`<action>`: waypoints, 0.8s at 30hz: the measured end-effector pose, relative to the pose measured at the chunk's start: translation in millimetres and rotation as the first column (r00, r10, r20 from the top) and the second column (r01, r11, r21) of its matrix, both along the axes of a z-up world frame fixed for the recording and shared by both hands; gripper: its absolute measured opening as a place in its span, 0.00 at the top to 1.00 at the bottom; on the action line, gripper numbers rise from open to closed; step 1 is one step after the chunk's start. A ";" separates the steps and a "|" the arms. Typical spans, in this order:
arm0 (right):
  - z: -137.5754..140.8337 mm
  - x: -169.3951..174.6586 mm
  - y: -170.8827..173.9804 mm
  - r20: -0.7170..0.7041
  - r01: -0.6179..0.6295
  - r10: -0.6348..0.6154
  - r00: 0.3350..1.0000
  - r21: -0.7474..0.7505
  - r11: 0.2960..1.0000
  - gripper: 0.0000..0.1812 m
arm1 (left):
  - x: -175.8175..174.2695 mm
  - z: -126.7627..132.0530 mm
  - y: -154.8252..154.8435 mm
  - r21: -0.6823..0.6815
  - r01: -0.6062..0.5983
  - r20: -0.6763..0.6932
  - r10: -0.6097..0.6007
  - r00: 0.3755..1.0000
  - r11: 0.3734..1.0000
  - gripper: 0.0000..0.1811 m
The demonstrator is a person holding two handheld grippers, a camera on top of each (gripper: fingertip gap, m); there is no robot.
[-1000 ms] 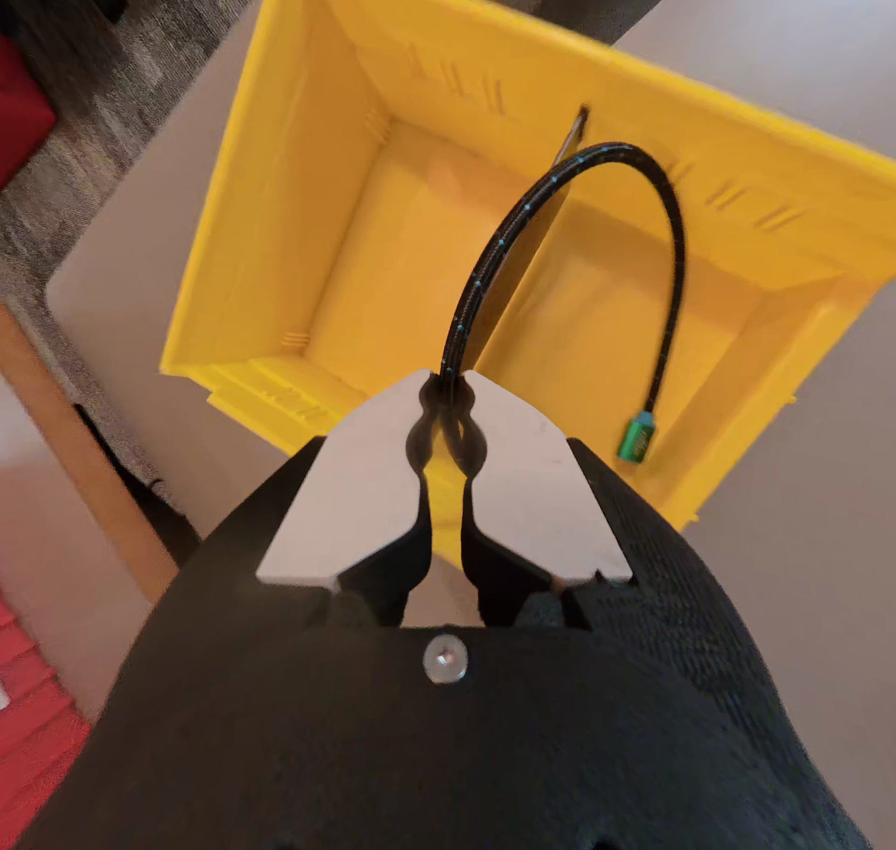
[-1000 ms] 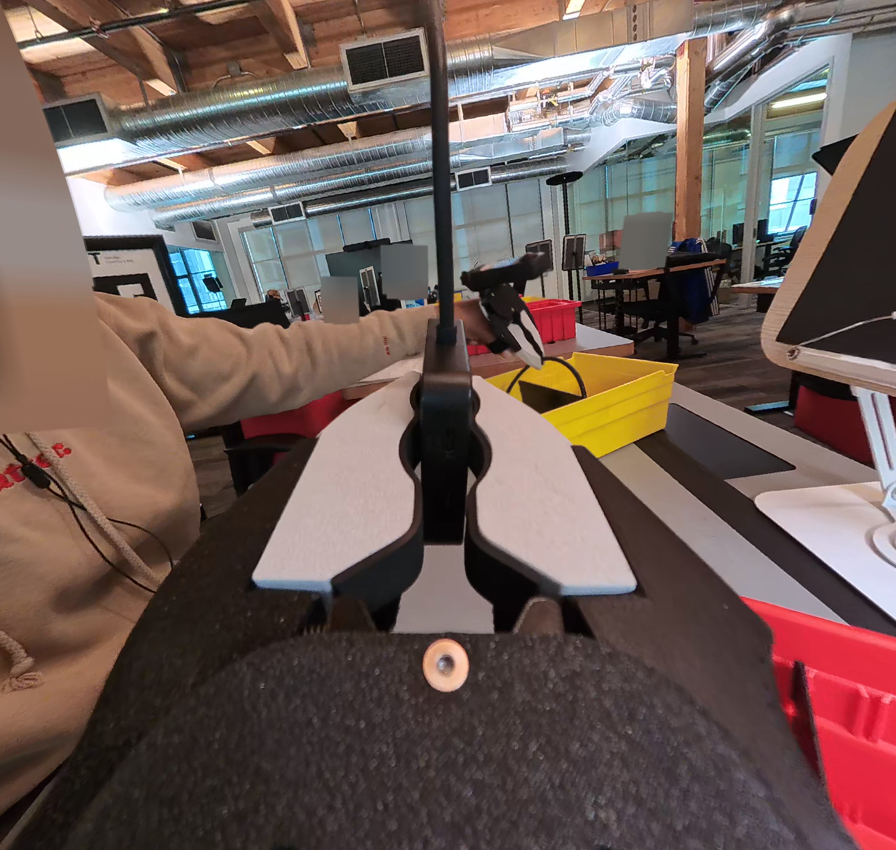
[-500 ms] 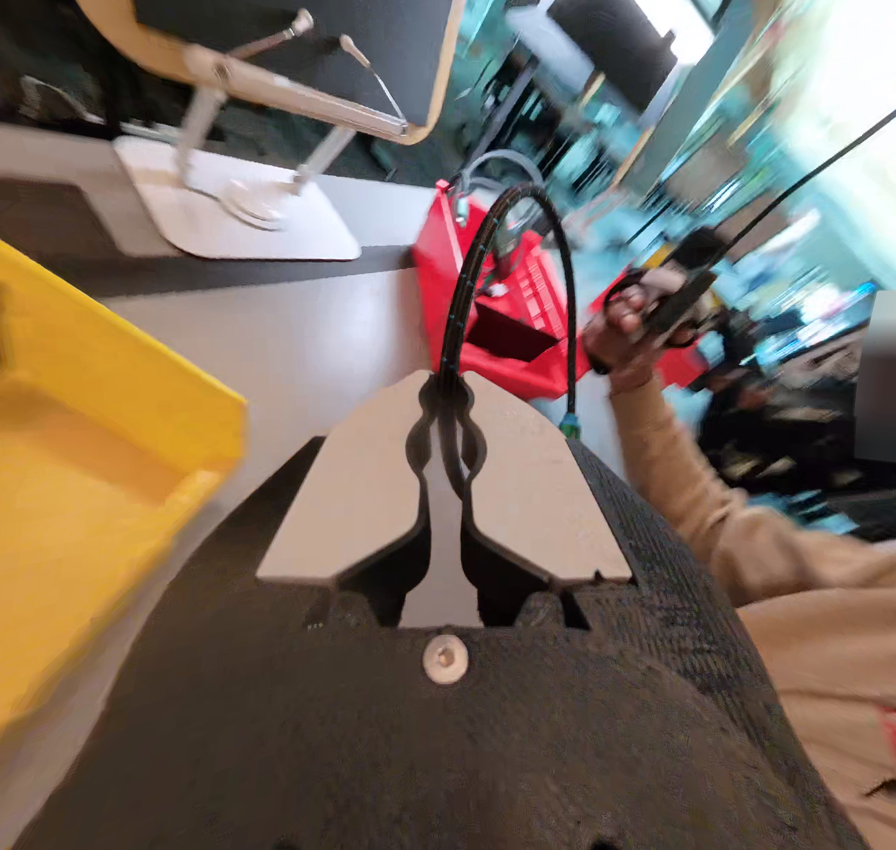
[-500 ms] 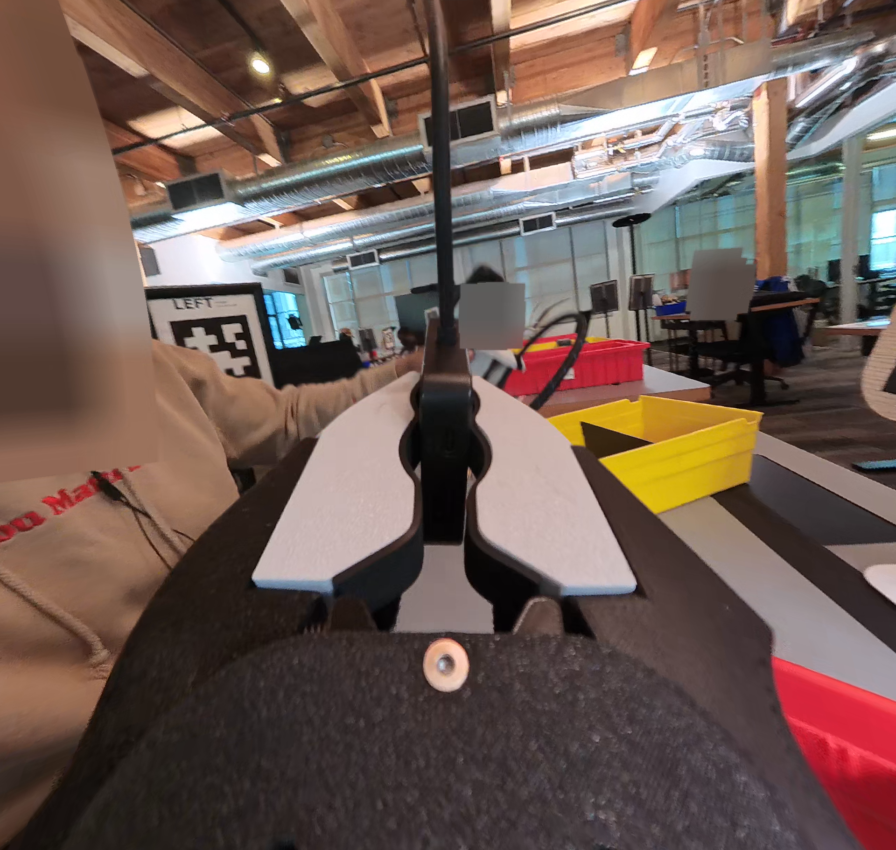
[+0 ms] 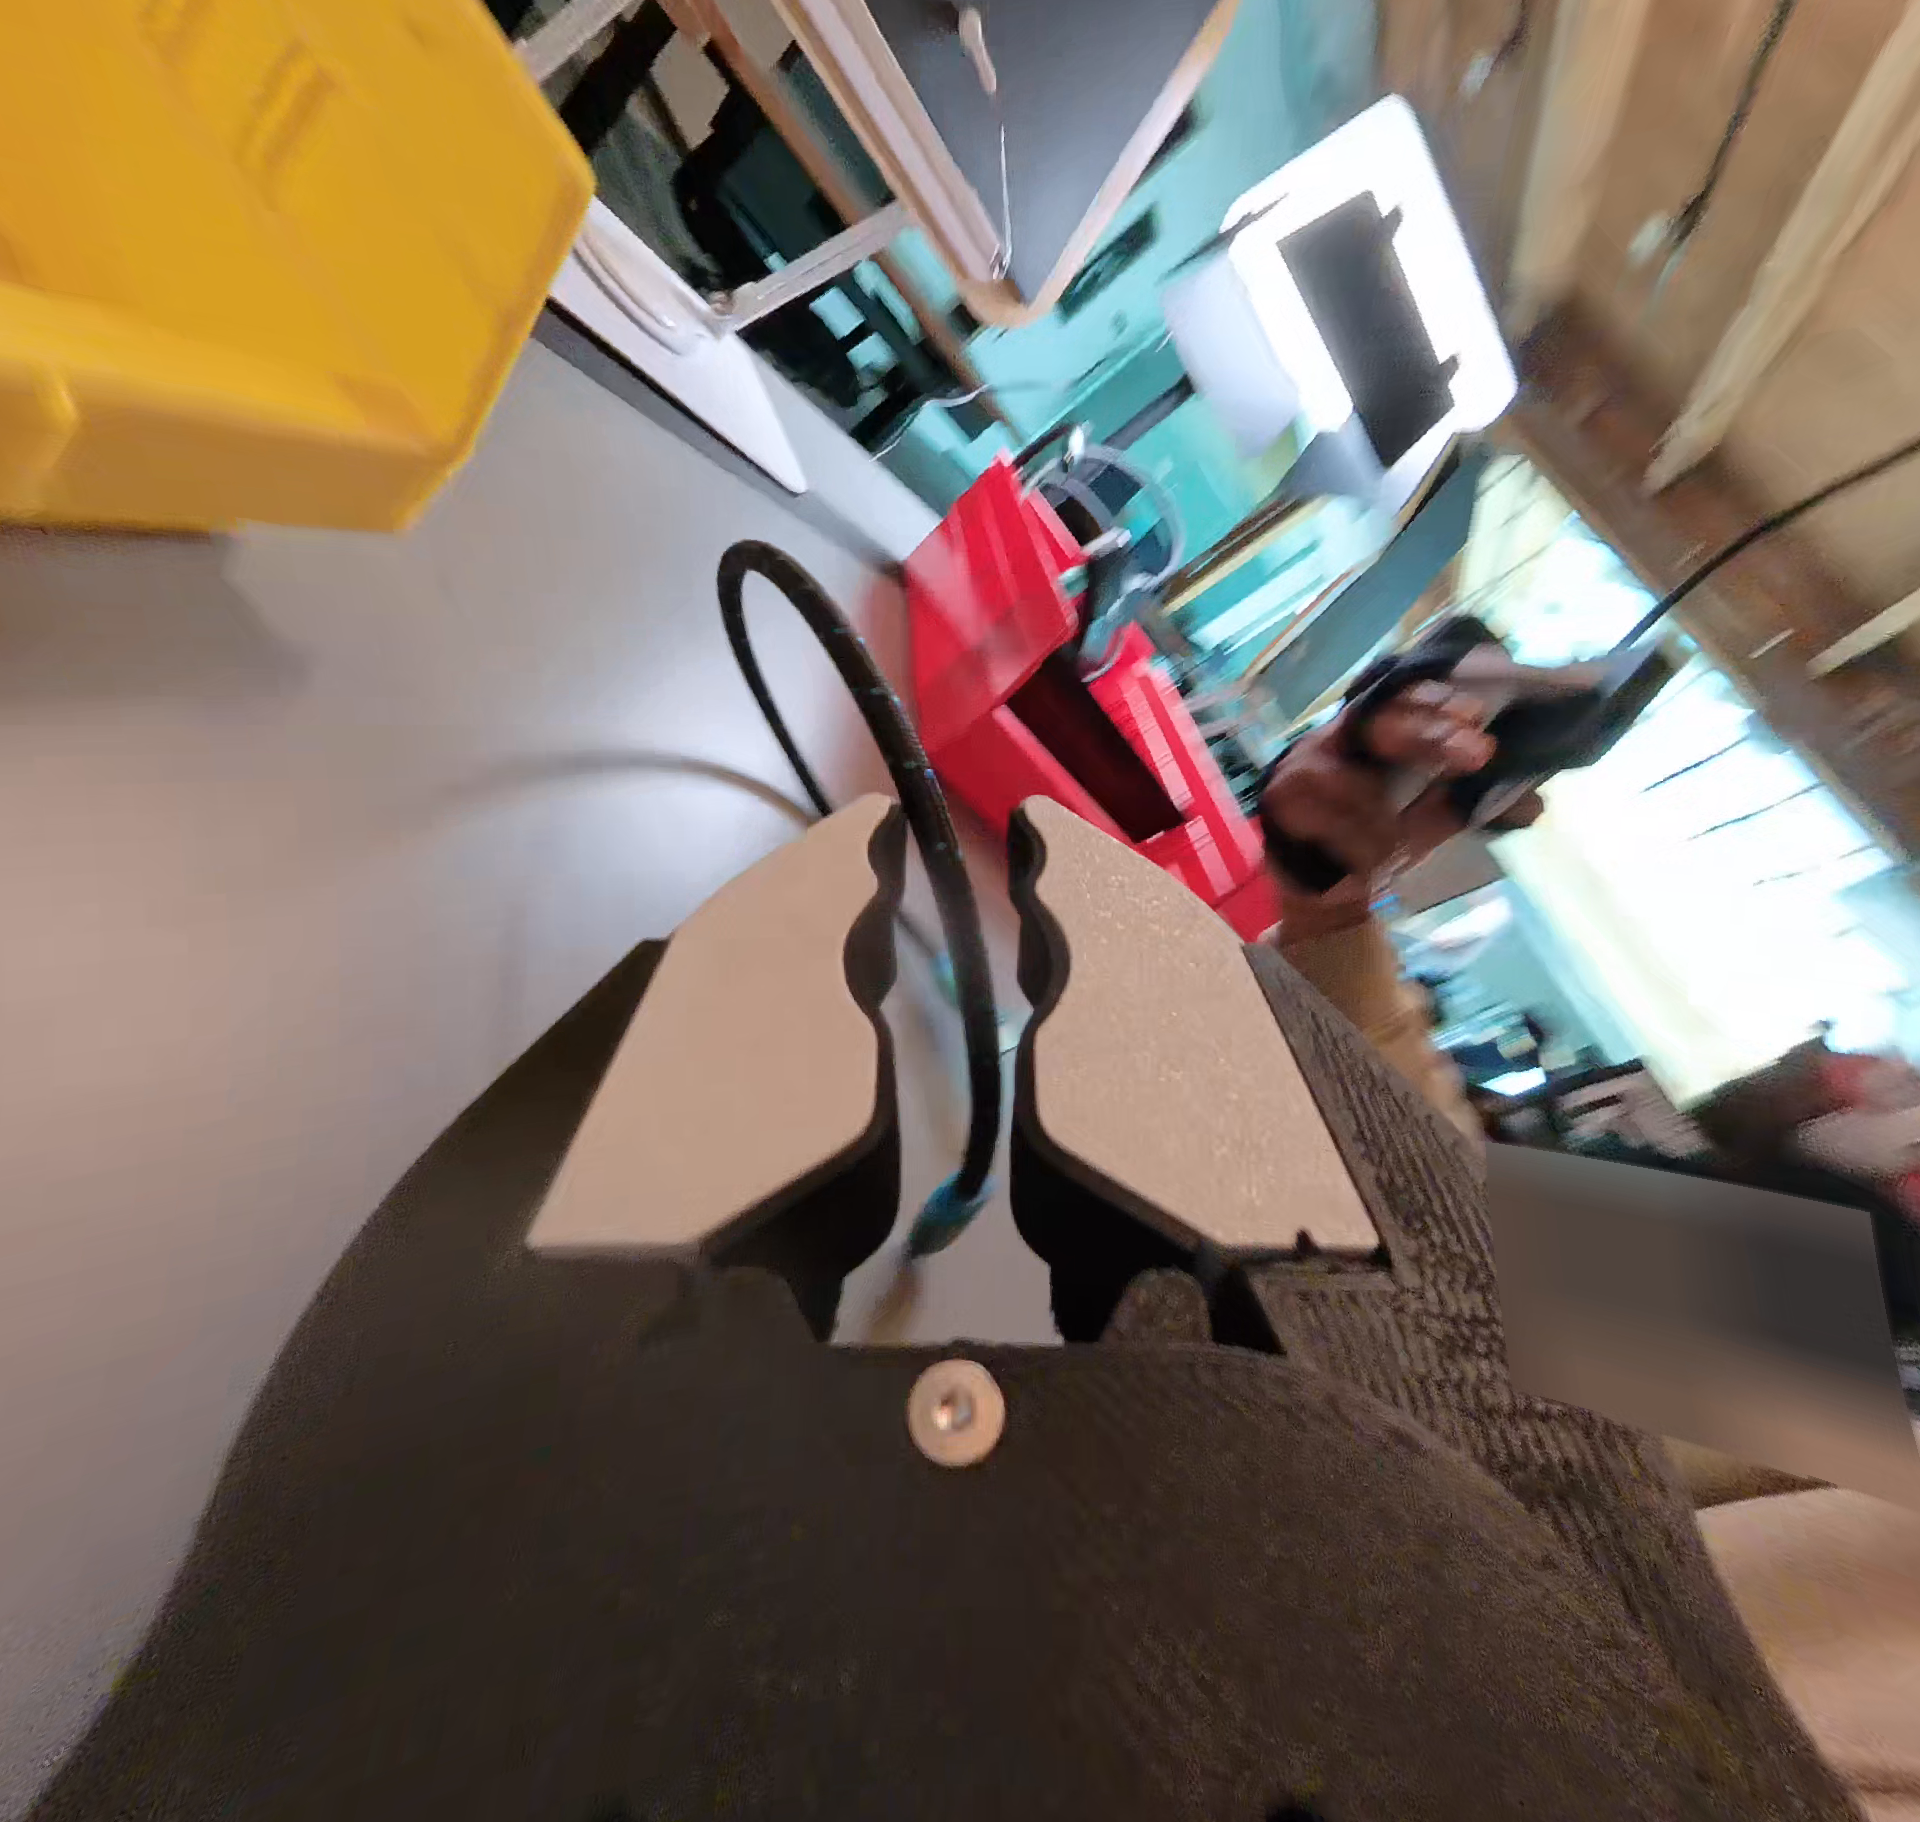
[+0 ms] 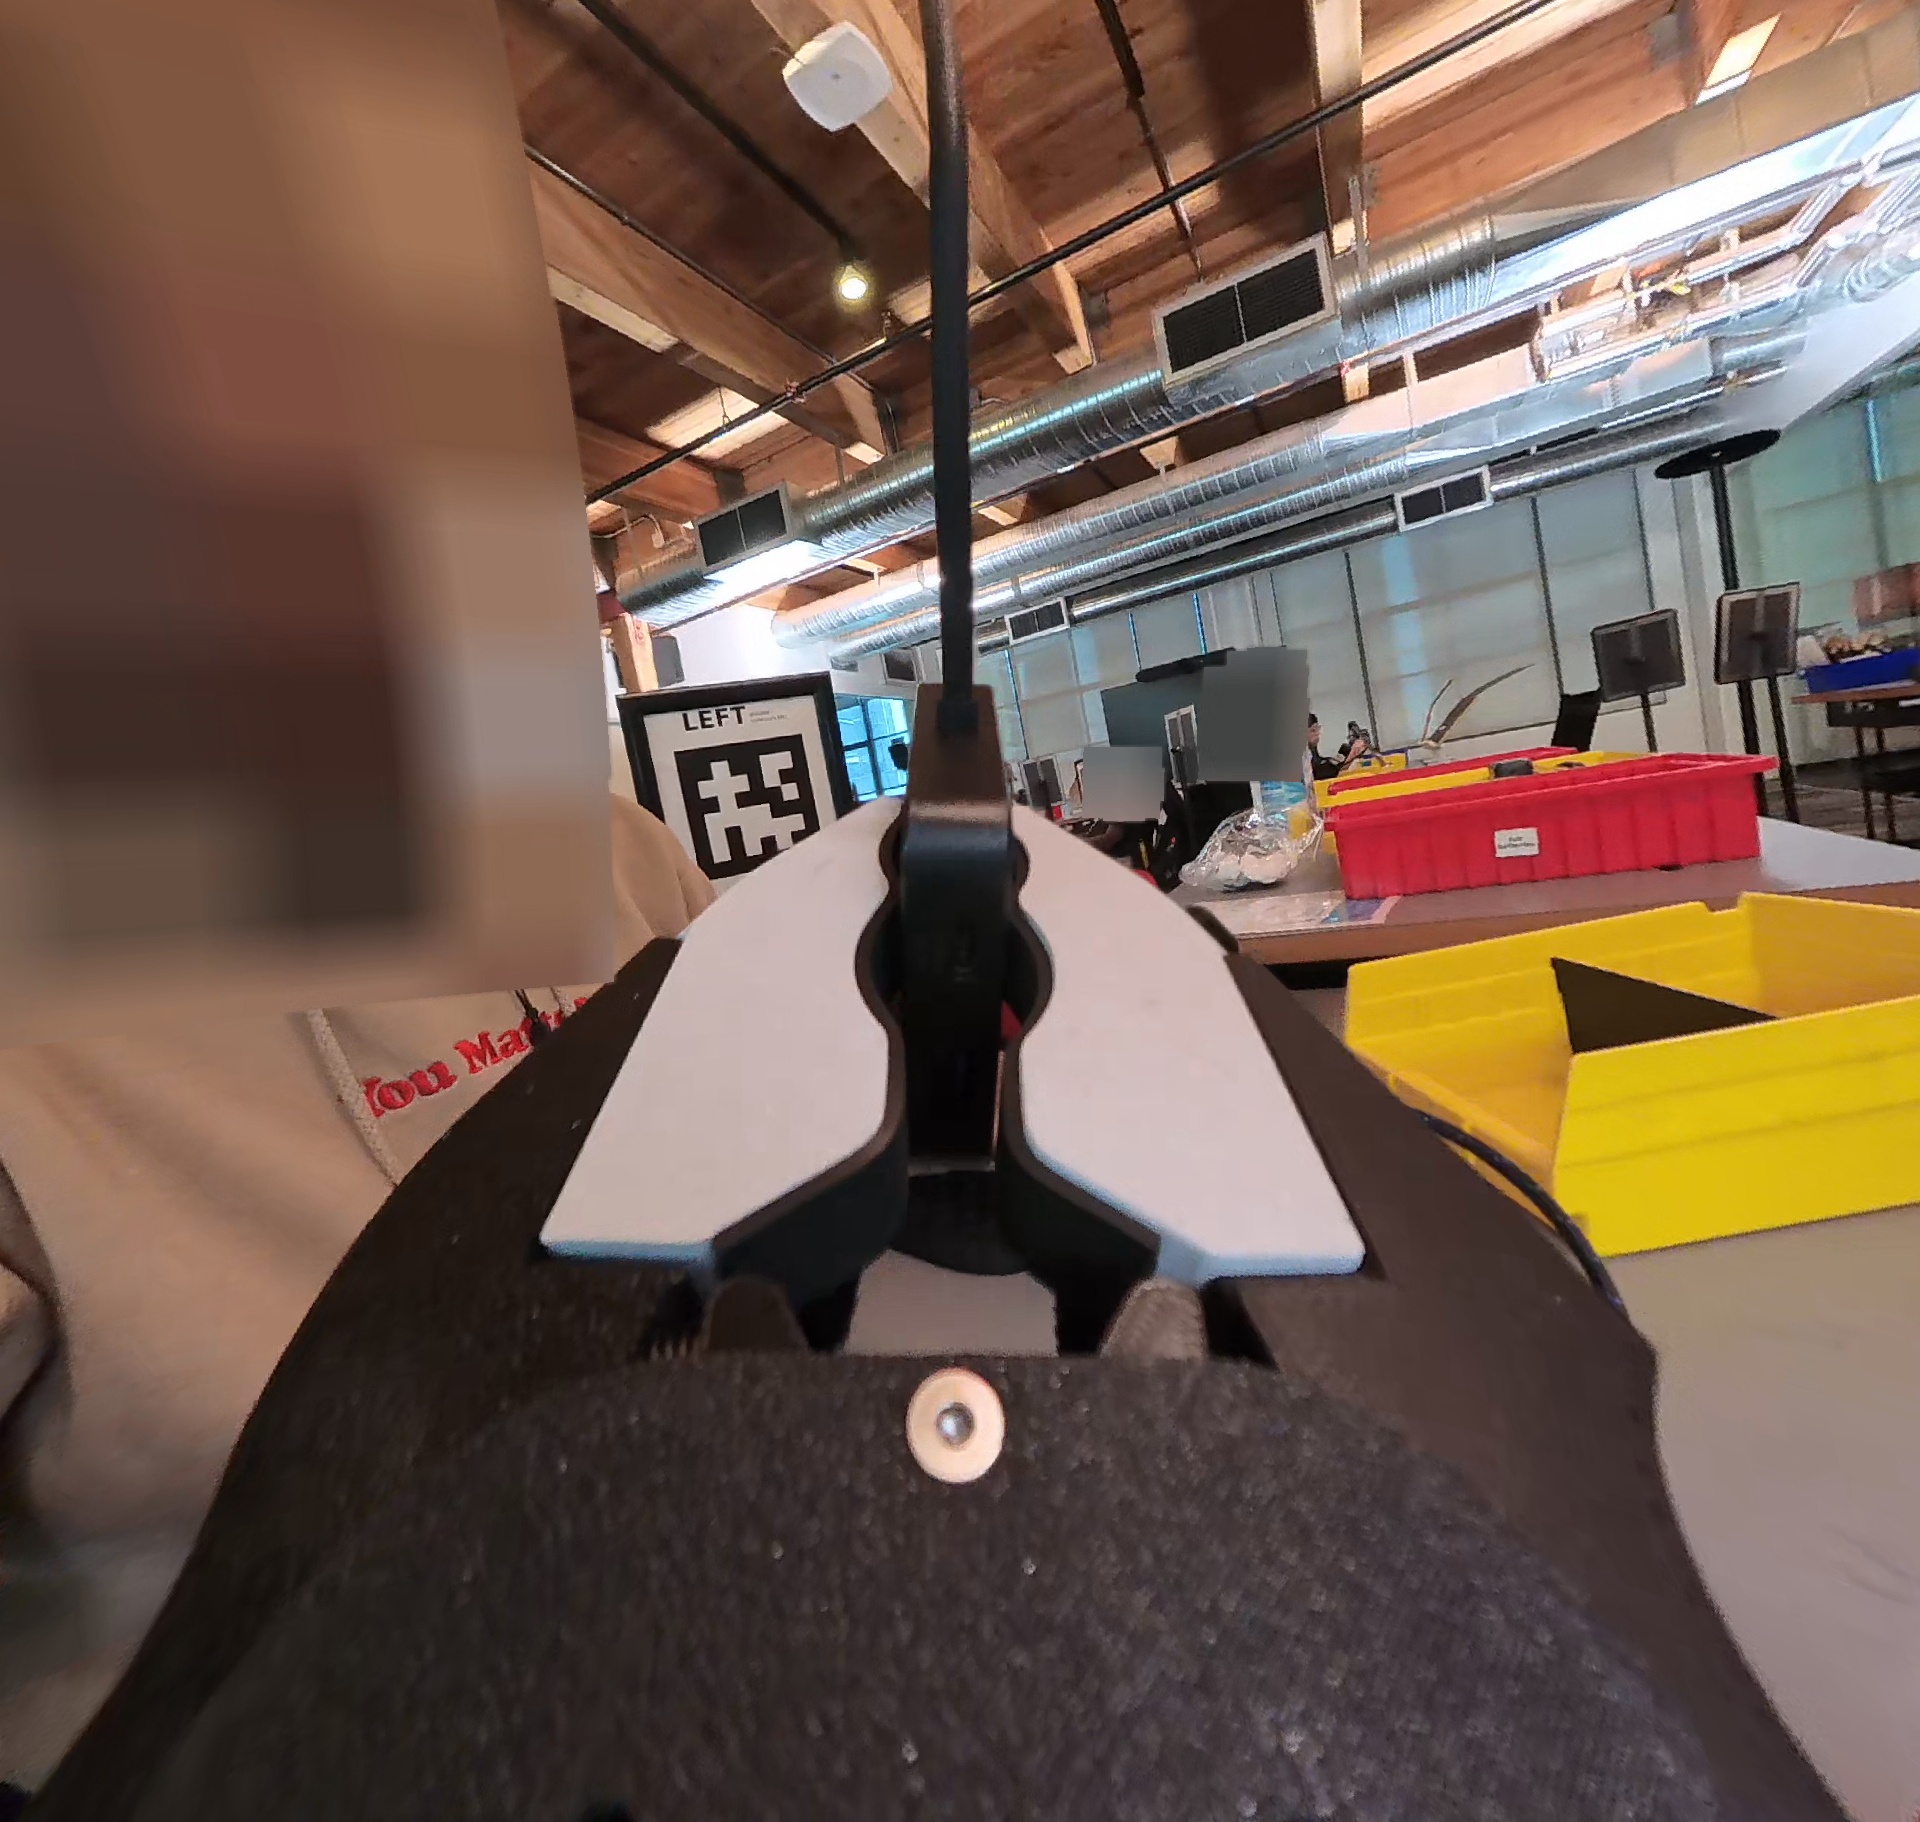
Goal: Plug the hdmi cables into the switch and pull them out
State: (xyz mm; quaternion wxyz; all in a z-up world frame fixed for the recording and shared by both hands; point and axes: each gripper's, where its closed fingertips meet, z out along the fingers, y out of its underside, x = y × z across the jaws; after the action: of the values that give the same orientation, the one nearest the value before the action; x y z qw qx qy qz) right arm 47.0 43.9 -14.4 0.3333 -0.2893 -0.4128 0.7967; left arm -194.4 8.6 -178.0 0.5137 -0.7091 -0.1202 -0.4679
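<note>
Now the left gripper (image 5: 951, 822) was spread apart, so the braided cable (image 5: 956, 941) between its fingers could be dropped; the right gripper (image 6: 954, 816) was clamped on a black plug (image 6: 951, 941).

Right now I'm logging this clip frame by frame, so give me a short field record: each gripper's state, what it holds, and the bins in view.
left gripper: jaws apart, braided black cable loose between them
right gripper: shut on black plug, its cable rising straight up
yellow bin: on the grey table, black divider inside
red bin: beyond the left gripper
switch: not visible
</note>
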 end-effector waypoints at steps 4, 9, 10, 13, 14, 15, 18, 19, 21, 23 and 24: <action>-3.0 -2.5 -0.1 0.019 0.002 -0.002 1.000 0.003 1.000 0.93 | -17.1 1.4 -9.8 0.090 -0.003 -0.477 0.046 0.878 0.996 0.86; -6.8 -5.2 2.8 0.038 0.011 -0.011 0.999 -0.005 1.000 0.93 | 1.0 -9.0 -29.4 -0.020 0.289 -0.770 -0.199 0.606 0.957 0.81; -7.5 -5.9 2.7 0.042 0.010 -0.010 0.999 -0.006 1.000 0.93 | 6.4 -14.0 -33.8 -0.056 0.354 -0.802 -0.253 0.541 0.933 0.82; -9.1 -8.0 2.9 0.051 0.015 -0.015 0.999 -0.006 1.000 0.93 | 13.2 -38.1 -43.6 -0.192 0.519 -0.887 -0.373 0.271 0.833 0.82; -9.7 -8.6 3.1 0.053 0.017 -0.016 0.998 -0.007 1.000 0.93 | 12.6 -48.3 -45.8 -0.257 0.551 -0.892 -0.415 0.182 0.794 0.82; -10.6 -9.1 3.4 0.056 0.016 -0.016 0.998 -0.010 1.000 0.93 | 13.6 -56.8 -49.1 -0.315 0.584 -0.881 -0.459 0.112 0.748 0.81; -14.2 -11.1 5.4 0.071 0.027 -0.026 0.997 -0.013 1.000 0.93 | 18.3 -73.5 -55.2 -0.432 0.647 -0.844 -0.535 -0.045 0.628 0.80; -15.2 -11.5 6.1 0.075 0.030 -0.029 0.997 -0.014 0.999 0.93 | 19.9 -78.0 -56.4 -0.463 0.657 -0.834 -0.544 -0.095 0.595 0.80; -16.8 -11.6 8.0 0.081 0.037 -0.035 0.996 -0.017 0.999 0.93 | 24.5 -86.5 -59.6 -0.515 0.671 -0.808 -0.563 -0.173 0.534 0.80; -18.4 -11.1 10.1 0.084 0.042 -0.040 0.996 -0.022 0.999 0.93 | 28.4 -96.0 -62.6 -0.559 0.669 -0.784 -0.574 -0.236 0.489 0.81; -19.2 -10.9 11.2 0.086 0.045 -0.043 0.995 -0.025 0.999 0.93 | 30.0 -99.4 -64.4 -0.574 0.670 -0.776 -0.575 -0.260 0.471 0.84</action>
State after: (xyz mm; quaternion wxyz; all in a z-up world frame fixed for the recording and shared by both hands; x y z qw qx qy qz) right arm 36.0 55.1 -33.6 0.3289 -0.3366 -0.4096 0.7815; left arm -164.4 -55.7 -277.4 0.1724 -0.7556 0.6200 -0.1225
